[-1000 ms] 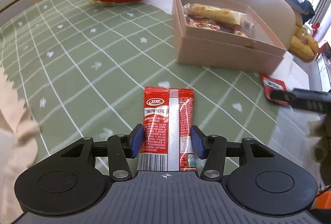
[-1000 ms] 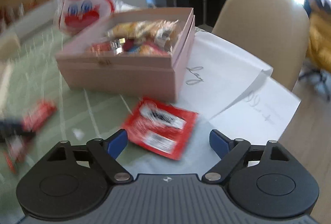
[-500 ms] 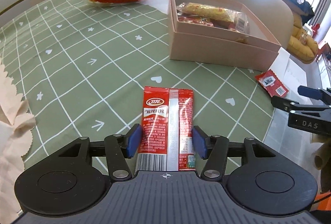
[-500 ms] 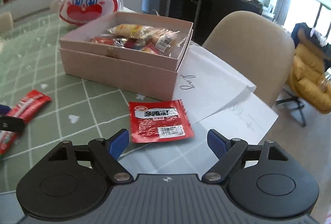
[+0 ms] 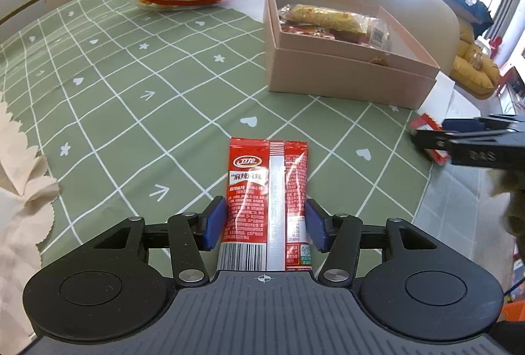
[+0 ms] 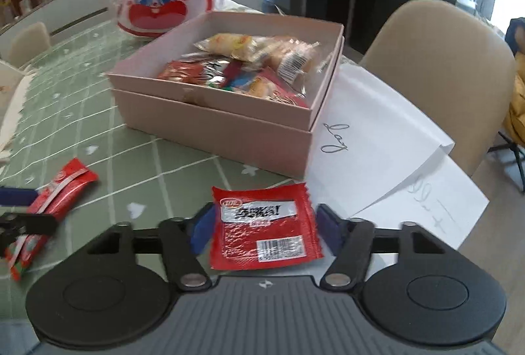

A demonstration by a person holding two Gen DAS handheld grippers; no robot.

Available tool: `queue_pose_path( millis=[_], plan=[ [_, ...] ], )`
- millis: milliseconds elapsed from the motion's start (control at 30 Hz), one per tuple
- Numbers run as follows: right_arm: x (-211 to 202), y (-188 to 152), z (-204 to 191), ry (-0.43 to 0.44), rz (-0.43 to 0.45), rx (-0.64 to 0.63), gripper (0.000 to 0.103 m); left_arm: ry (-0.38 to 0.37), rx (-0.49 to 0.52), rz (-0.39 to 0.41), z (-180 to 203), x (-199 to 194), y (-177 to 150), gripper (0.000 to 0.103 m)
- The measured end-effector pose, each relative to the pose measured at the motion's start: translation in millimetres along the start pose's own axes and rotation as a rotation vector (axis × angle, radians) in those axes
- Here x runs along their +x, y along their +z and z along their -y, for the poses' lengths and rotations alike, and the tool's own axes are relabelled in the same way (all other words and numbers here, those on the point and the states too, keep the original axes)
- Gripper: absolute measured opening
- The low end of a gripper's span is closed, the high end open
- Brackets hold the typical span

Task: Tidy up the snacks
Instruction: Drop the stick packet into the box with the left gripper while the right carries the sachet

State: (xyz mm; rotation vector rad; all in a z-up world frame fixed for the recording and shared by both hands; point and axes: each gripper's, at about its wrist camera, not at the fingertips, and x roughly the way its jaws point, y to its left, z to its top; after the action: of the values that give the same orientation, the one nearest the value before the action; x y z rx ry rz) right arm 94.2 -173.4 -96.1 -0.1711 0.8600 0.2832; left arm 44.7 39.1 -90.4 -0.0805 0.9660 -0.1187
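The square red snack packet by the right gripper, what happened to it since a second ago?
The right gripper moved forward, so the square red packet now lies between its open fingers, not yet squeezed. The left gripper kept its long red packet between its pads. The pink box stayed put.

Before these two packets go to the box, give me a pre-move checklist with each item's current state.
1. Left tongs grip the long red packet, pads on both edges: ok.
2. Square red packet sits between the right tongs: ok.
3. Right tongs closed on it: not ok, gaps both sides.
4. Pink box open: ok.
5. Free room in box: cannot tell.
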Motion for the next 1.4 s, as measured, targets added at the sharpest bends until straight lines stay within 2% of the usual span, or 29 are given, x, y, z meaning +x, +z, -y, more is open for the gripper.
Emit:
queue_pose_path(
  millis=[33, 200, 367, 500, 600, 700, 767, 867, 900, 967, 1000, 1167, 1300, 1400],
  plan=[
    [-7, -2, -3, -0.004, -0.001, -0.021, 0.051, 0.003, -0.005, -0.006, 1, -1, 0, 0.057],
    [-35, -11, -7, 0.064, 0.005, -0.017, 0.047, -0.003, -0.02, -0.014, 3, -5, 0, 0.053],
    [-61, -14, -6, 0.111, 0.036, 0.014, 0.045, -0.089, -0.072, 0.008, 6, -14, 12, 0.05],
    [-74, -11, -6, 0.117, 0.071, 0.02, 0.045, -0.129, -0.05, 0.137, 17, -35, 55, 0.05],
    [-79, -4, -7, 0.116, 0.098, 0.008, 0.045, -0.153, -0.033, 0.264, 25, -45, 107, 0.05],
    [-80, 1, -10, 0.101, 0.118, -0.009, 0.045, -0.18, -0.056, 0.333, 31, -33, 159, 0.05],
    [-79, 4, -10, 0.095, 0.121, -0.011, 0.045, -0.253, -0.109, 0.347, 30, -17, 184, 0.052],
    [-80, 3, -12, 0.068, 0.132, -0.02, 0.045, -0.362, -0.206, 0.263, 24, 25, 204, 0.055],
    [-81, 3, -12, 0.058, 0.136, -0.022, 0.045, -0.371, -0.224, 0.226, 24, 40, 205, 0.055],
    [-81, 2, -9, 0.038, 0.14, -0.017, 0.045, -0.329, -0.204, 0.212, 26, 56, 202, 0.054],
    [-81, 3, -7, 0.028, 0.136, -0.01, 0.045, -0.318, -0.194, 0.227, 26, 57, 201, 0.054],
    [-79, 6, 5, -0.012, 0.129, 0.032, 0.045, -0.378, -0.237, 0.31, 13, 39, 193, 0.054],
    [-80, 22, 13, -0.005, 0.162, 0.055, 0.045, -0.312, -0.22, 0.359, 1, 13, 172, 0.054],
    [-81, 50, 12, -0.021, 0.244, 0.04, 0.045, -0.211, -0.208, 0.325, 3, -1, 142, 0.053]
  ],
)
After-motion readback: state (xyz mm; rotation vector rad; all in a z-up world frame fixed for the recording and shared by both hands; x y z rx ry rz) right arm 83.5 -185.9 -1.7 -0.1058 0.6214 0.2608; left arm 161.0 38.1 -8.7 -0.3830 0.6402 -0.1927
